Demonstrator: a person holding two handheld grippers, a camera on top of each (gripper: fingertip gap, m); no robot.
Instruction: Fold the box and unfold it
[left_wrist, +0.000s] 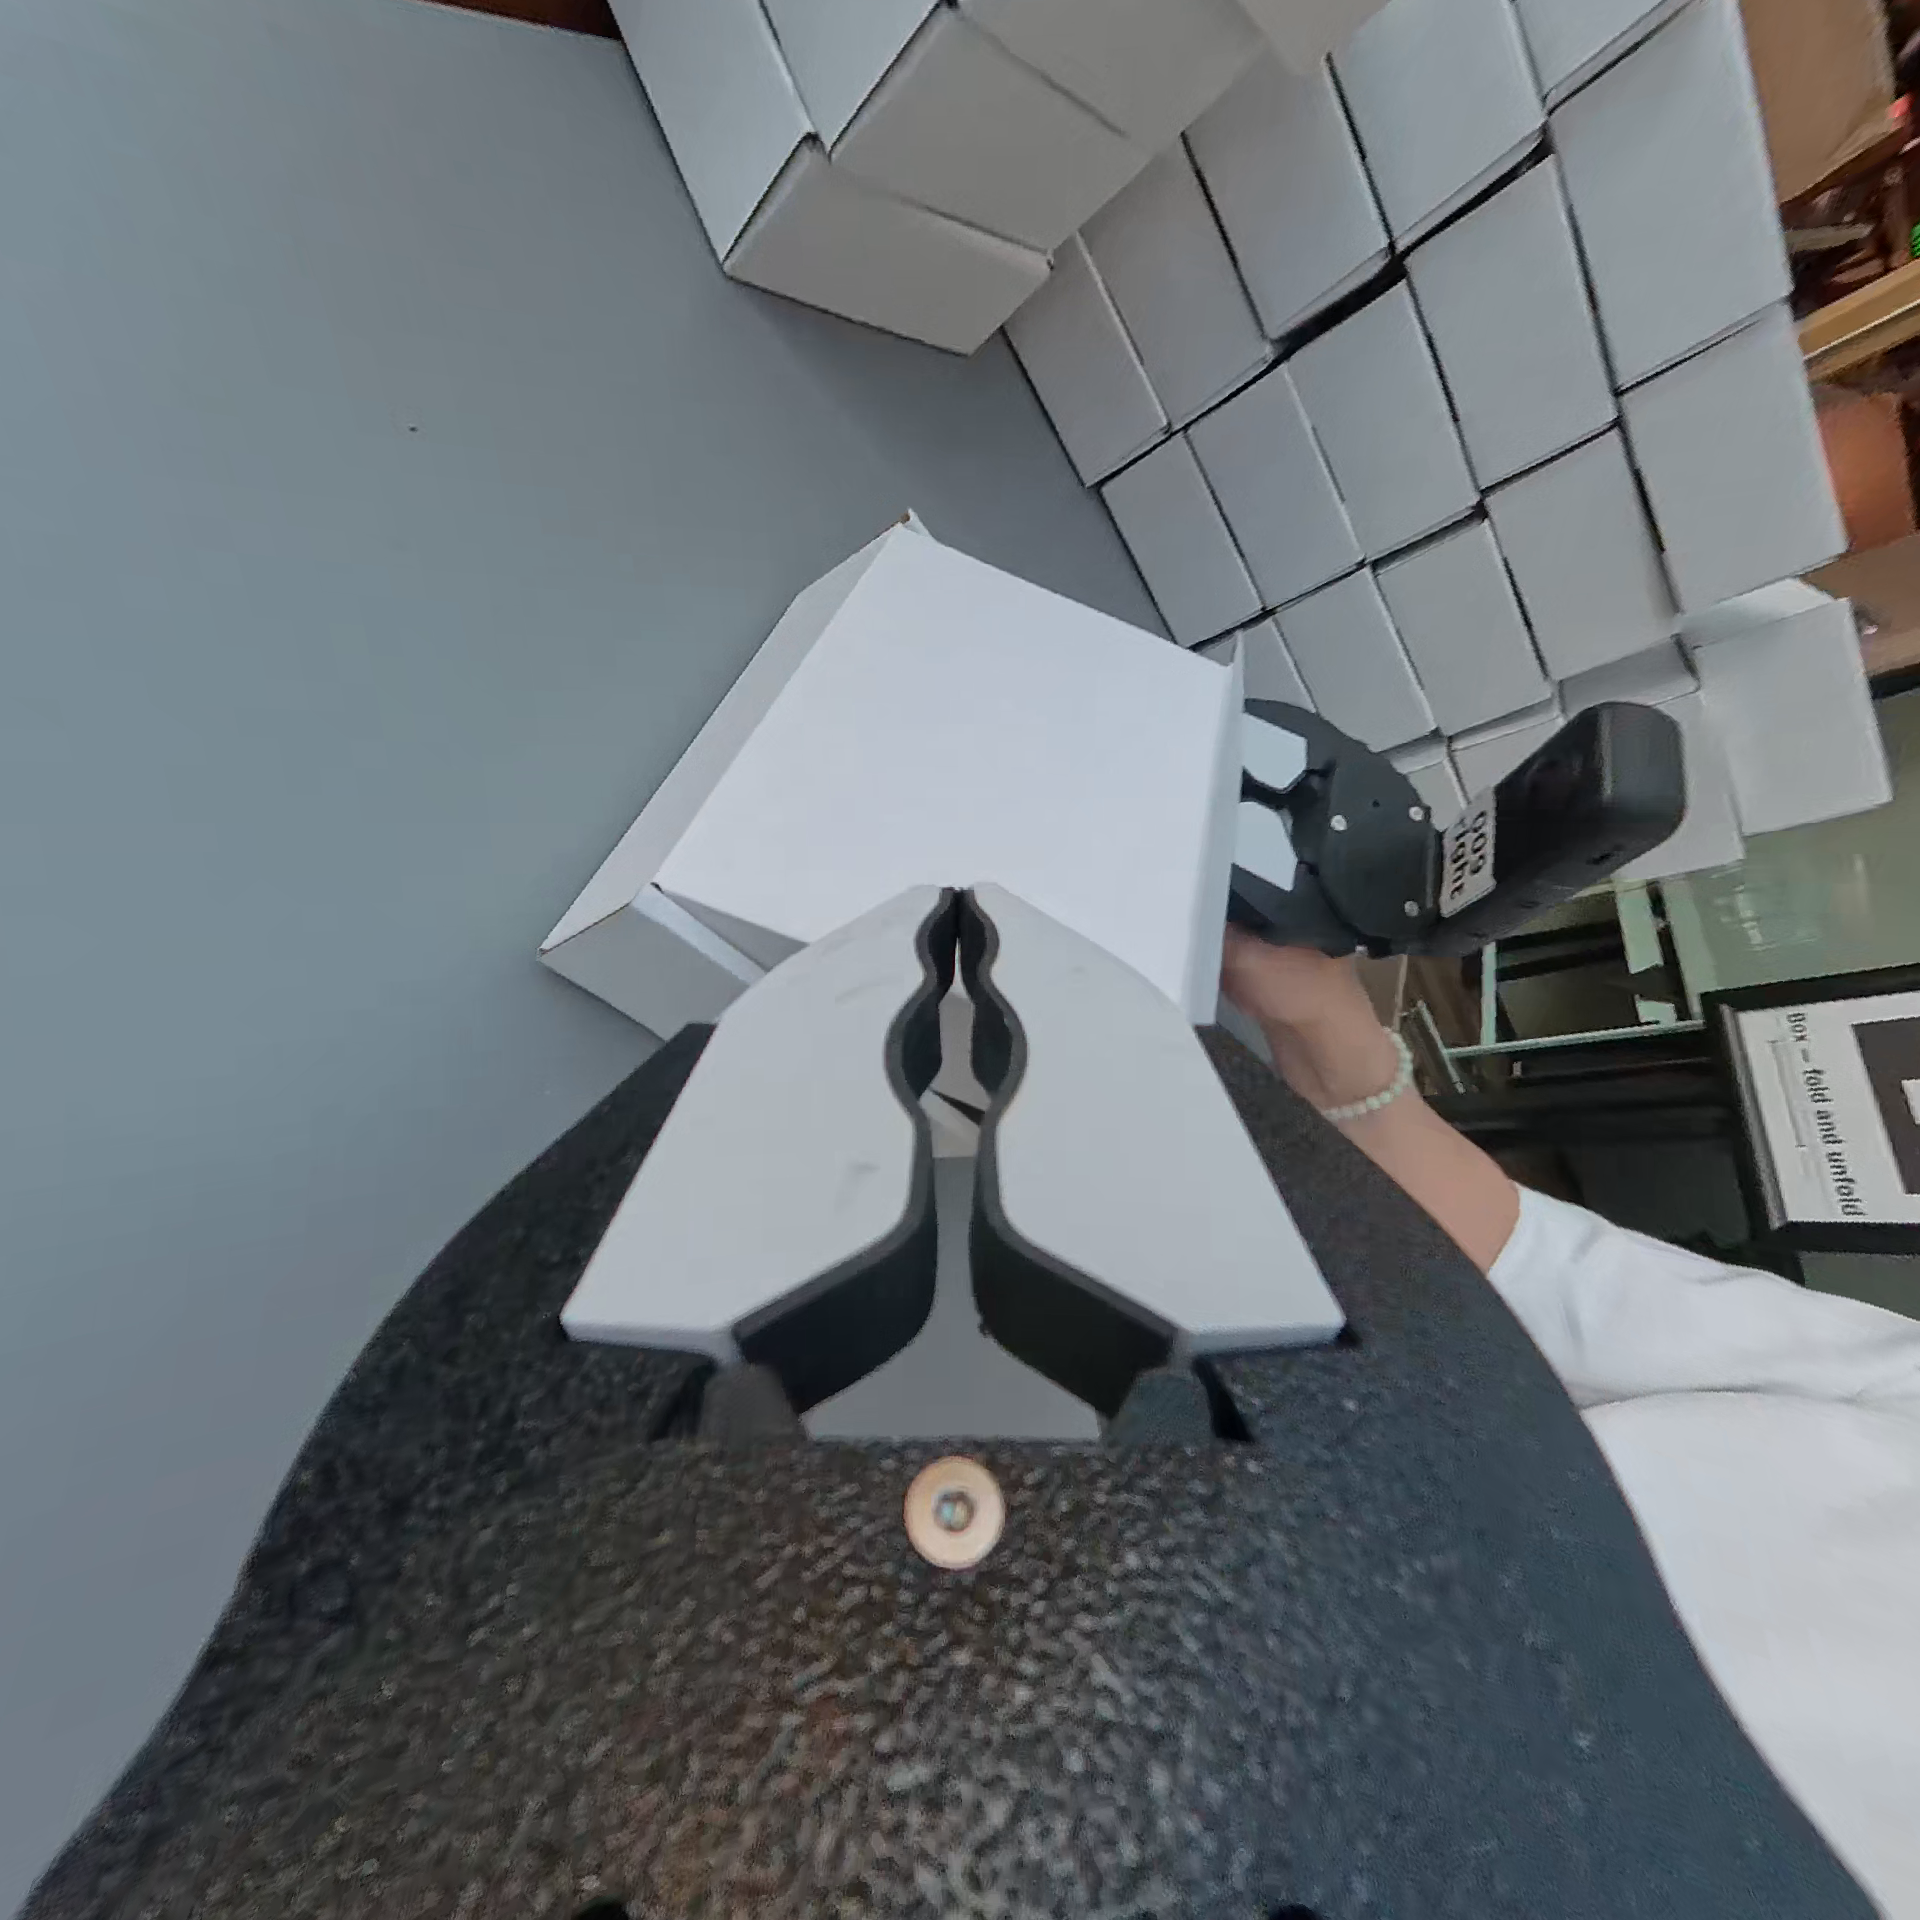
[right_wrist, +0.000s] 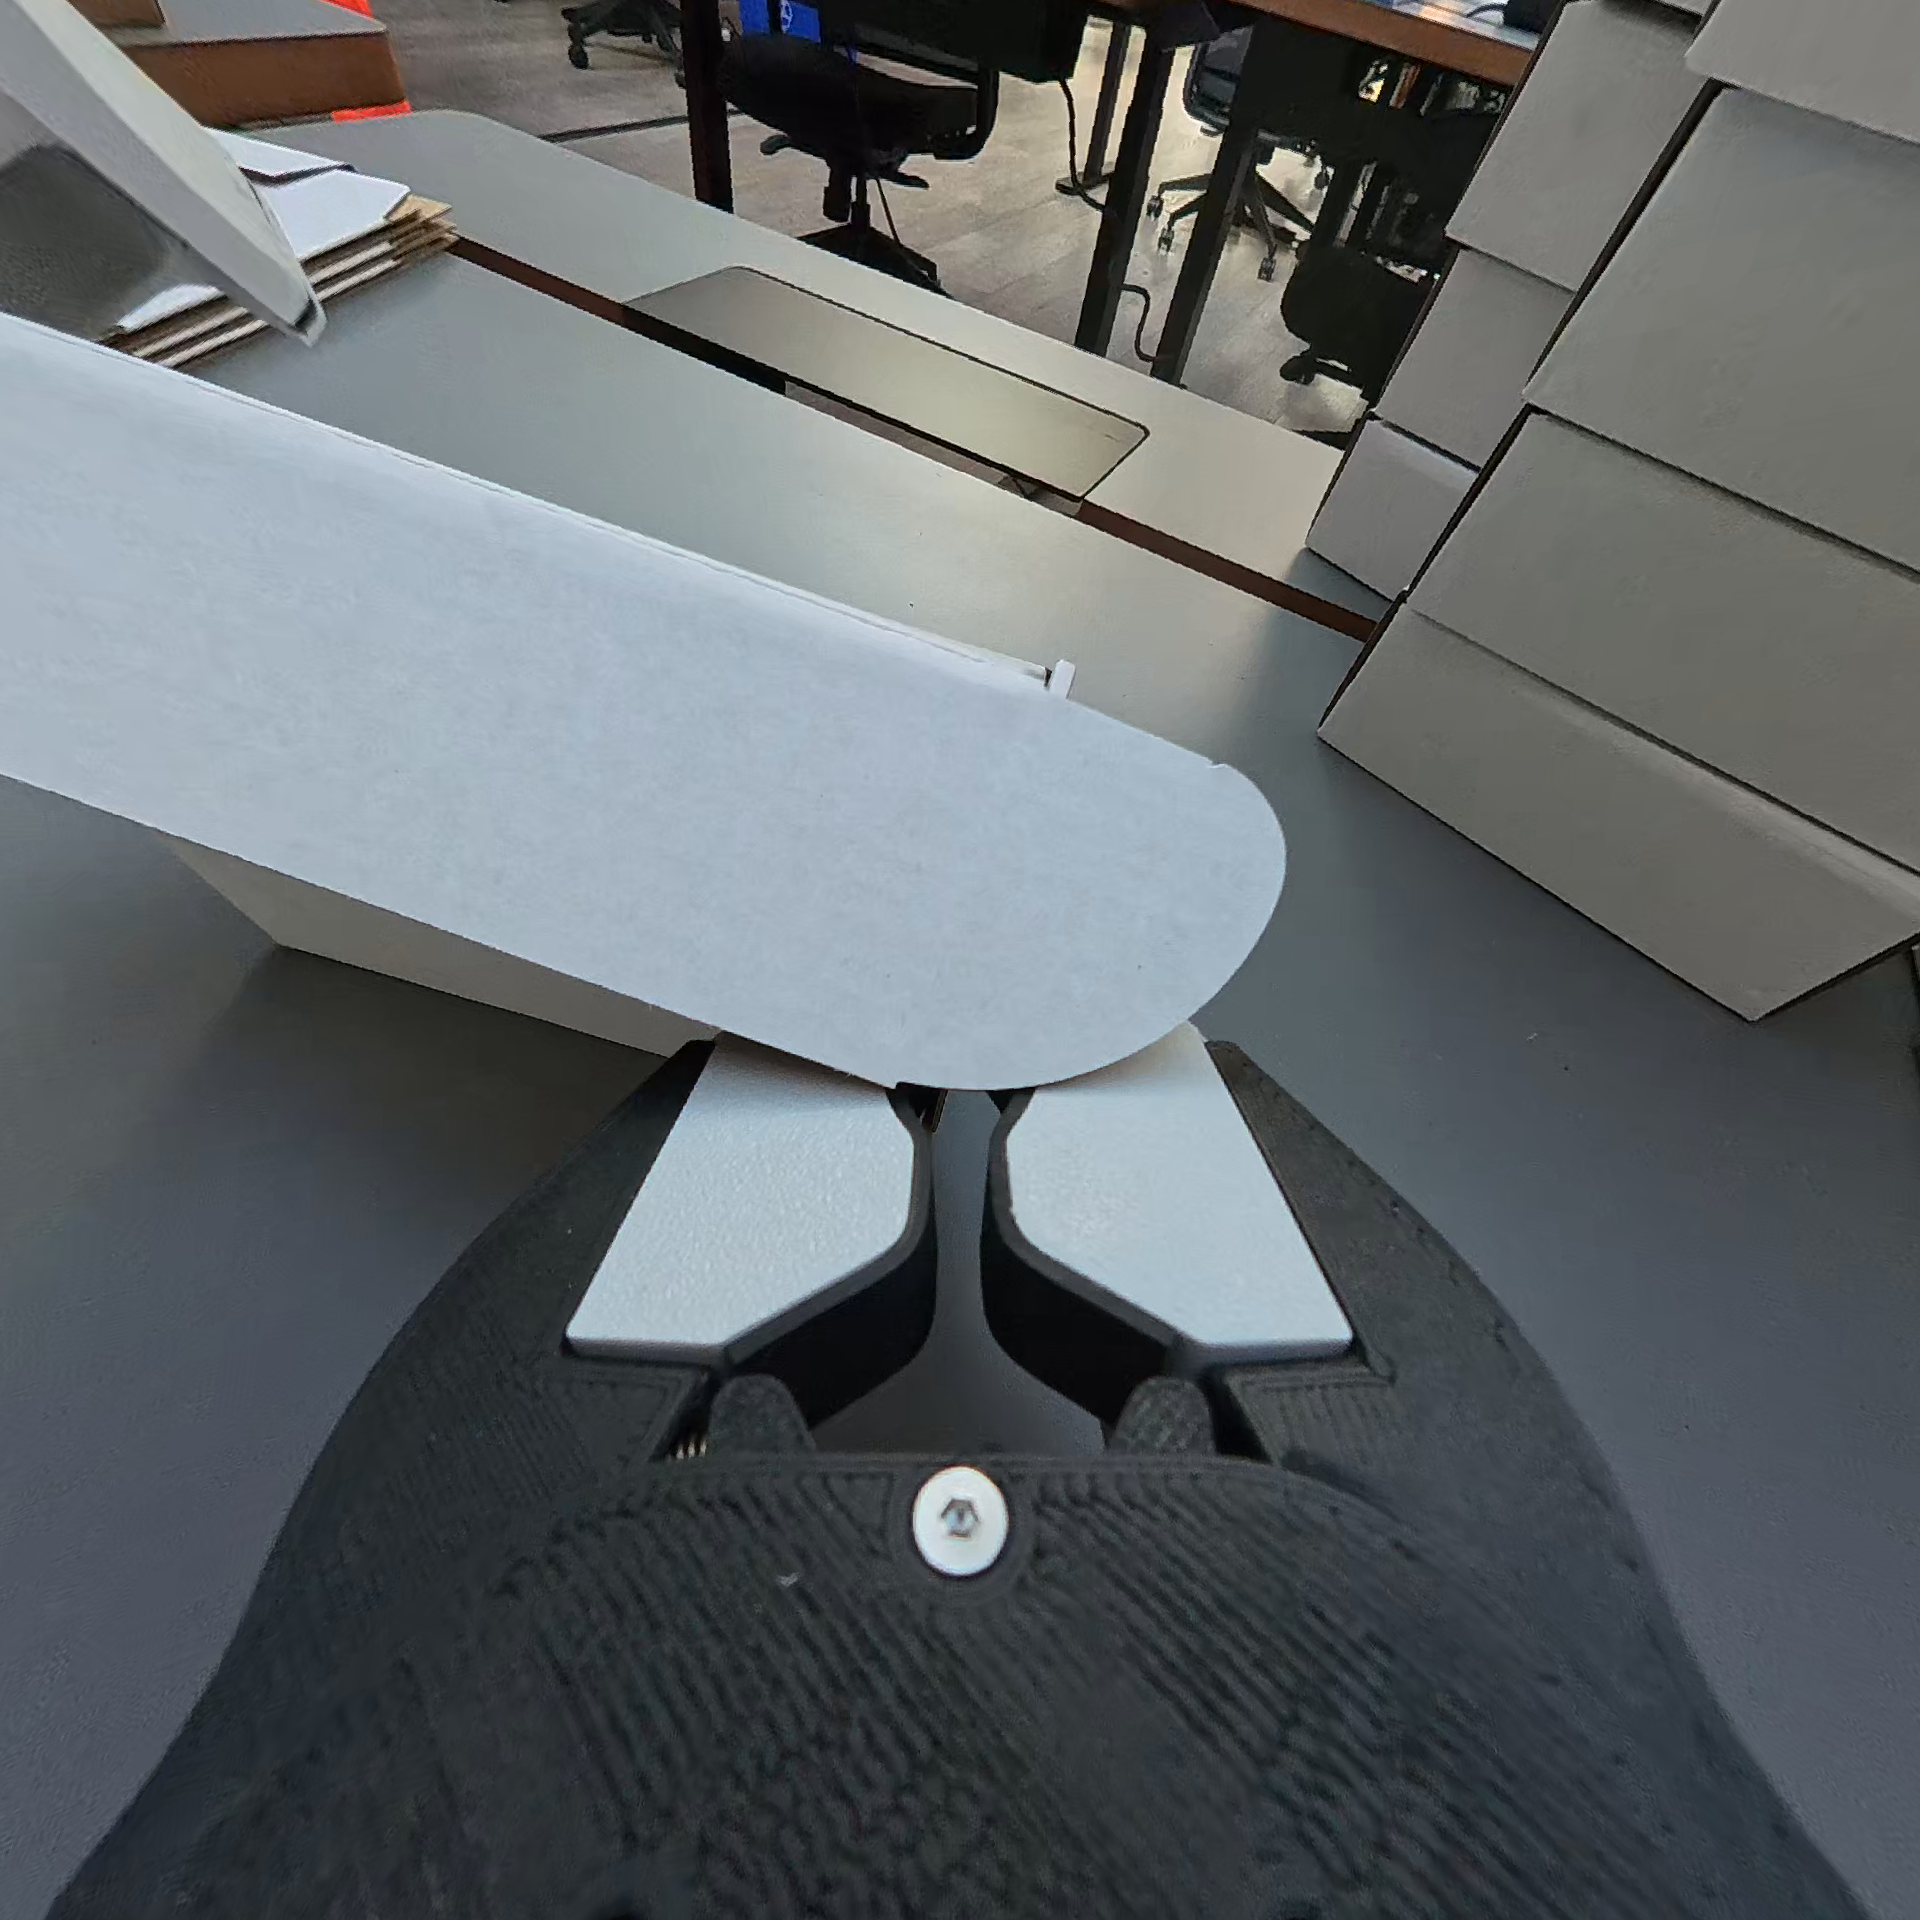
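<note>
At a grey tabletop (left_wrist: 312, 623), I work a white cardboard mailer box (left_wrist: 935, 748) with a two-finger tong in each hand. My left gripper (left_wrist: 956, 914), black-bodied with pale grey finger plates, has its tips pressed together right at the near edge of the box's raised lid panel; whether card is pinched between them I cannot tell. My right gripper (left_wrist: 1262, 810) meets the box from the right side, just behind an upright side flap (left_wrist: 1216, 831). In the right wrist view that flap's rounded white end (right_wrist: 935, 883) lies over the tips of my right gripper (right_wrist: 956, 1091), hiding them, so I cannot say whether they hold it; the finger bases sit close together. The box rests on the table in the middle of the scene, partly assembled. A wall of stacked white folded boxes (left_wrist: 1455, 364) rises at the far right, near the box. A pile of flat cardboard blanks (right_wrist: 301, 260) lies on the far left of the table.
</note>
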